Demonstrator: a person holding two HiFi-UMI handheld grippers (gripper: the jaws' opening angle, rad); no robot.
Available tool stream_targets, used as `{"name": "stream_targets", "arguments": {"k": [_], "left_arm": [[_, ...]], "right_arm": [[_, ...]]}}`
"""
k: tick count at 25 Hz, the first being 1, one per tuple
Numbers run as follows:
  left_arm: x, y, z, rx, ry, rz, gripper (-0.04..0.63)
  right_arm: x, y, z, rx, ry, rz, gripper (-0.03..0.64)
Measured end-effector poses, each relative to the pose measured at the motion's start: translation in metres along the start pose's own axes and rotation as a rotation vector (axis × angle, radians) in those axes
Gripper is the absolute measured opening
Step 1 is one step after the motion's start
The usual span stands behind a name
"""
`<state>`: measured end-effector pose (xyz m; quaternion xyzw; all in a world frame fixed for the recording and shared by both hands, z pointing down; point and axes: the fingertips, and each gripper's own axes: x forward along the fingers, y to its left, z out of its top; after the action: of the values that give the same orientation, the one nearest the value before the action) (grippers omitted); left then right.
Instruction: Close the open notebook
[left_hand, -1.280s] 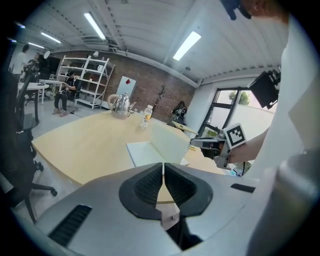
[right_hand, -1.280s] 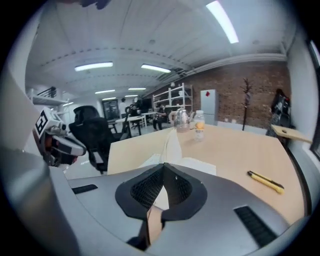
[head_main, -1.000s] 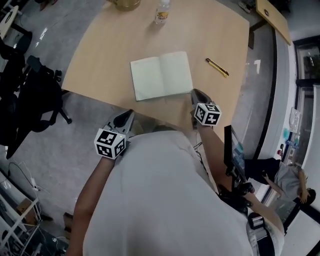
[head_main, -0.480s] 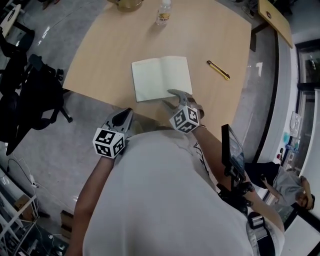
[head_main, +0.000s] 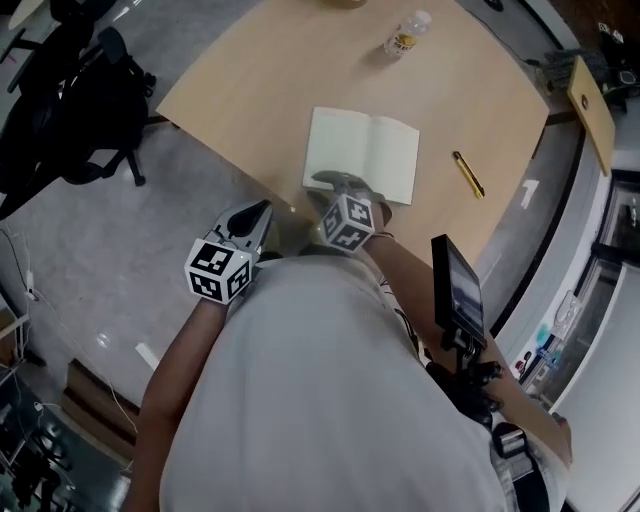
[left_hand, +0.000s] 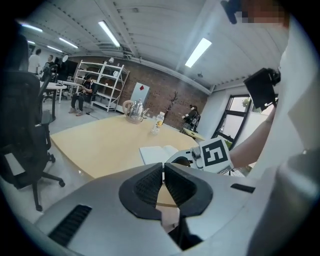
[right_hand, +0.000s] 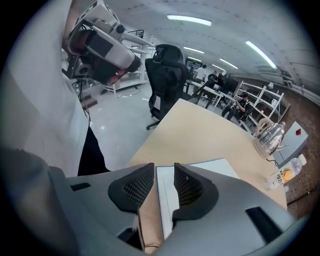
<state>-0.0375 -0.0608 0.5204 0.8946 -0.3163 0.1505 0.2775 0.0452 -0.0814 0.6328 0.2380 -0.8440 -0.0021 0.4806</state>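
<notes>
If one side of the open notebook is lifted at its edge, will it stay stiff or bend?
The notebook lies flat and looks thin, so its lifted half will probably bend somewhat. It seems light and may slide on the smooth table.

Bottle (head_main: 405, 37), slim yellow tool (head_main: 468, 174), black office chair (head_main: 72, 95)

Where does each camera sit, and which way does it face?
Head view: on the head, steeply down onto table and notebook; torso, arms, left gripper, right gripper show.
Left gripper view: on that gripper, across the table; own shut jaws.
Right gripper view: on that gripper, at the notebook's edge, seen between jaws just closing partway.
All three show the notebook.
</notes>
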Motion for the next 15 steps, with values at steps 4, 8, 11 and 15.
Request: {"name": "stream_targets", "arguments": {"k": [4, 8, 11, 15], "left_arm": [[-0.014, 0.013, -0.004, -0.042, -0.027, 0.046, 0.017], [-0.029, 0.031, -0.008, -0.094, -0.056, 0.092, 0.017], [-0.038, 0.042, -0.011, -0.124, -0.074, 0.115, 0.017], [-0.042, 0.048, -0.013, -0.139, -0.082, 0.127, 0.017]], "right_arm": [[0.019, 0.003, -0.003, -0.012, 0.064, 0.033, 0.121], [0.034, 0.005, -0.004, -0.007, 0.115, 0.048, 0.107], [0.042, 0.004, -0.007, -0.020, 0.159, 0.041, 0.086], [0.046, 0.008, -0.010, -0.053, 0.185, 0.049, 0.072]]}}
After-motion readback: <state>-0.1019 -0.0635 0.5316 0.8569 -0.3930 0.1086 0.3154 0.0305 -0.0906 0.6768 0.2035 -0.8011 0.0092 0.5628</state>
